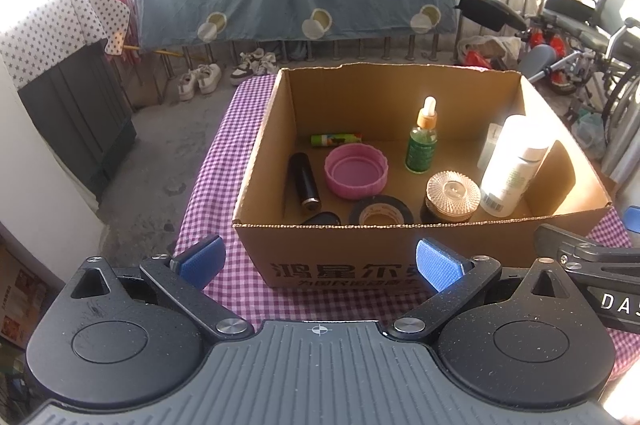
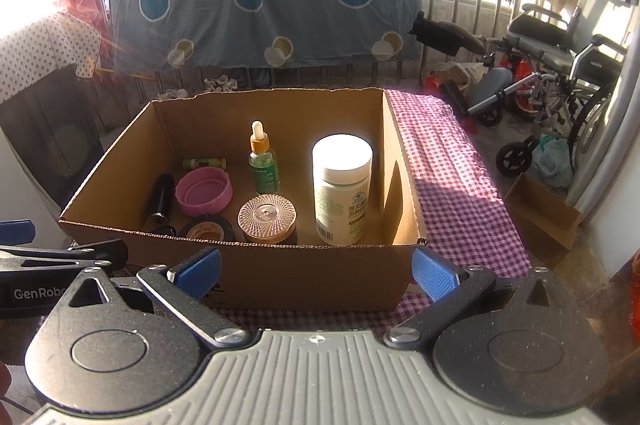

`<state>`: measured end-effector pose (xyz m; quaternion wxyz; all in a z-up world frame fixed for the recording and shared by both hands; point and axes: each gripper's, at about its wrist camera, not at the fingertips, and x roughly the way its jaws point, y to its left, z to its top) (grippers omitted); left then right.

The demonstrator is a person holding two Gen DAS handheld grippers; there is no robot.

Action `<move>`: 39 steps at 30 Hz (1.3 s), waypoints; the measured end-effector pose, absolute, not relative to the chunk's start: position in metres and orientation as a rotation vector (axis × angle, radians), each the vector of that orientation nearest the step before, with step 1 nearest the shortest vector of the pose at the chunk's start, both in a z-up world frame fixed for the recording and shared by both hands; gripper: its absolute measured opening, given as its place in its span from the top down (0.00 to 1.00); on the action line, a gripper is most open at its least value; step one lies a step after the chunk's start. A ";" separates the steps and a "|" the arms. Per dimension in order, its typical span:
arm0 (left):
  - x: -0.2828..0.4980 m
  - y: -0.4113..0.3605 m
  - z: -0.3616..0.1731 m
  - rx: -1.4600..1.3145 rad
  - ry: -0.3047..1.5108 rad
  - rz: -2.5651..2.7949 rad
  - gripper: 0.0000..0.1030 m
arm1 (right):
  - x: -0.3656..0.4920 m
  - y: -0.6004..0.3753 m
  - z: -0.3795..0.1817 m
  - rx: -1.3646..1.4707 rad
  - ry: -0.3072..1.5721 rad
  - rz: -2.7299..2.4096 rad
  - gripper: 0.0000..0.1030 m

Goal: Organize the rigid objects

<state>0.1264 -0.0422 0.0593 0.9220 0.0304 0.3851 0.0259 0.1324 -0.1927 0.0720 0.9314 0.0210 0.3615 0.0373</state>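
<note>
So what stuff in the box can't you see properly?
- Small dark object, left wrist view: the cardboard box front wall hides its lower part; can't tell what it is.
- Black tape roll, right wrist view: front wall cuts off its lower edge.
- White bottle, left wrist view: sun glare washes out its top.
- Clear item behind the bottle: mostly hidden.

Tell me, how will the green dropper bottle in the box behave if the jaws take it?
The dropper bottle stands upright, tall on a small base, so a sideways push would probably tip it. Its body looks like smooth glass, perhaps slippery and breakable. The white bulb on top seems soft; gripping the body is likely safer.
</note>
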 end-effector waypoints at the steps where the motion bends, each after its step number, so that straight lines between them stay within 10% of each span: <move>1: 0.126 -0.042 0.059 0.062 0.792 0.053 0.01 | 0.133 -0.193 0.072 0.042 0.741 0.077 0.00; 39: 0.124 -0.039 0.052 0.039 0.839 0.051 0.01 | 0.134 -0.192 0.067 0.030 0.779 0.089 0.00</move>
